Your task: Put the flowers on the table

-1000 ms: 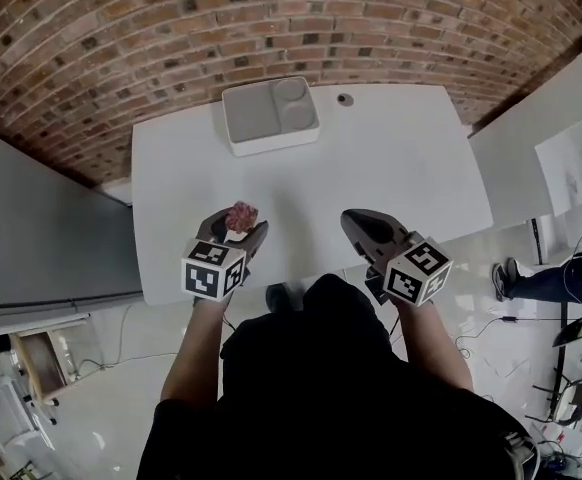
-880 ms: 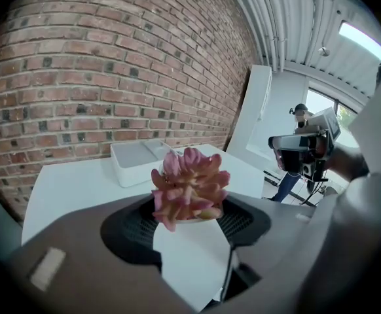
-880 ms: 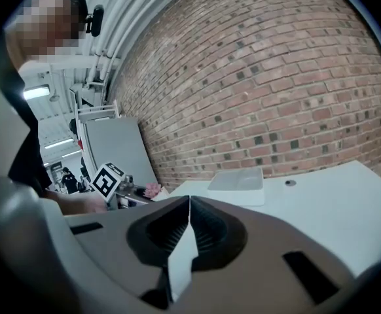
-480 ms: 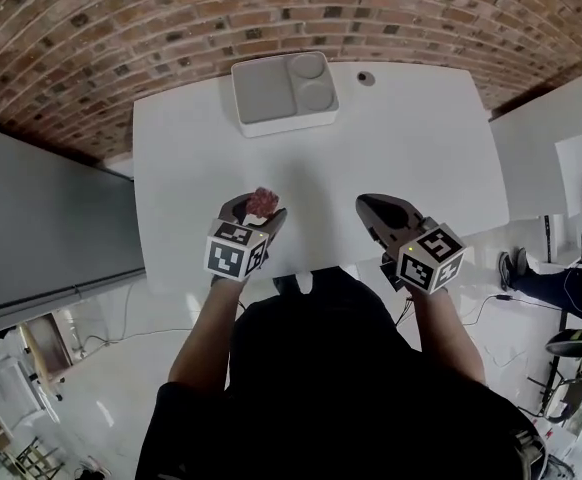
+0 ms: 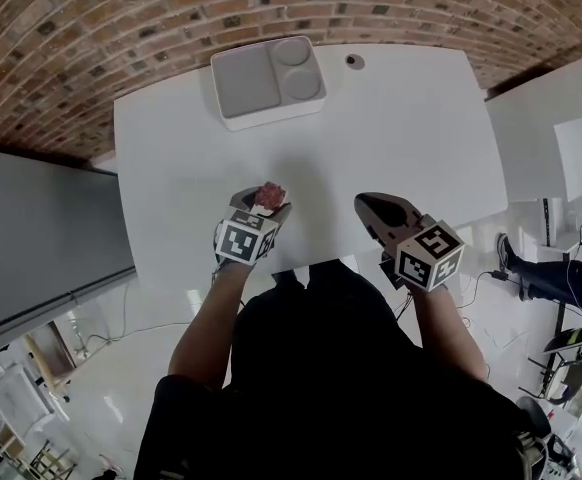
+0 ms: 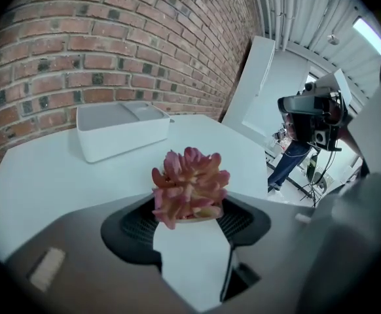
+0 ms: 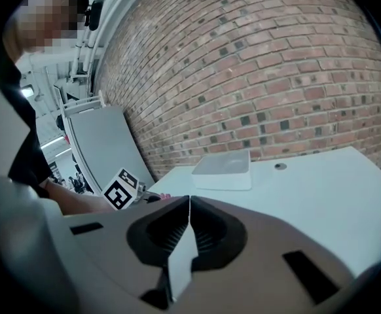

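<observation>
A small pink flower head (image 6: 190,186) sits between the tips of my left gripper (image 6: 188,209), whose jaws are shut on it. In the head view the flower (image 5: 269,196) shows at the front of the left gripper (image 5: 263,206), over the near part of the white table (image 5: 371,128). My right gripper (image 5: 374,208) hovers over the table's near edge to the right, its jaws closed together with nothing between them (image 7: 188,205).
A white two-compartment tray (image 5: 266,78) stands at the table's far side, against the brick wall. A small round hole (image 5: 354,61) lies right of it. A grey panel stands left of the table. A person (image 6: 308,133) stands beyond the table's right end.
Both grippers have edged slightly forward over the table; the left still holds the flower. The head camera shifted, so the table sits a little more to the left.
</observation>
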`<state>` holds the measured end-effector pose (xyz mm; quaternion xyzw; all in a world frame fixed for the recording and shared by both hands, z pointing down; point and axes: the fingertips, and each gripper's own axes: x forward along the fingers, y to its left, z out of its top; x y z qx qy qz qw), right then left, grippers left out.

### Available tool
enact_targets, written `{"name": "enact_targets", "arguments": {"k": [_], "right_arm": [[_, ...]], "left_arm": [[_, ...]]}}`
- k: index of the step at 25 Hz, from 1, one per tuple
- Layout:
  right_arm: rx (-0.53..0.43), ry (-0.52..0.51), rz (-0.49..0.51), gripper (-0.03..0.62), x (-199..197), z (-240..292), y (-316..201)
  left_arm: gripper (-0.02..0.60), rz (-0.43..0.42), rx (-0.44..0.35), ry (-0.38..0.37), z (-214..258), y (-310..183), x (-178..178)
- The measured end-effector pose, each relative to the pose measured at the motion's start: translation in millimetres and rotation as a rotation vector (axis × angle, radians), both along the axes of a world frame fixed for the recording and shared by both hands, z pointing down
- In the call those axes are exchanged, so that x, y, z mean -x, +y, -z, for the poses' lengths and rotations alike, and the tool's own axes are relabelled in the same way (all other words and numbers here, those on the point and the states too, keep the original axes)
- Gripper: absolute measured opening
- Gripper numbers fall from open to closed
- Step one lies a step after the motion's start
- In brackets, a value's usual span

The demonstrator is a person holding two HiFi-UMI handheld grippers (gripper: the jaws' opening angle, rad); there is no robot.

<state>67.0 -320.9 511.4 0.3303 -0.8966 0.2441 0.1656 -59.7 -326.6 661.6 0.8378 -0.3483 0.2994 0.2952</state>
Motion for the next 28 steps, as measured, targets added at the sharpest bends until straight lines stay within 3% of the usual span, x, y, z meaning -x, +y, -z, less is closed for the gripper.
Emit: {"name": "enact_targets", "arguments": {"k": [16, 22, 28], "right_arm": [[0.043, 0.004, 0.061, 0.014, 4.1, -20.5, -6.3], [0.052, 0.01, 0.08, 0.014, 7.1, -24.0, -7.8], [0.06, 0.012, 0.1, 0.014, 11.7, -27.0, -4.5]], "left_arm": [[0.27, -0.04, 0.068, -0.033, -45.0, -15.8, -28.7], [0.27, -0.077, 0.083, -0.087, -61.3, -4.2, -30.9], [0.27, -0.06, 0.099, -0.118, -74.7, 3.1, -23.2]]}}
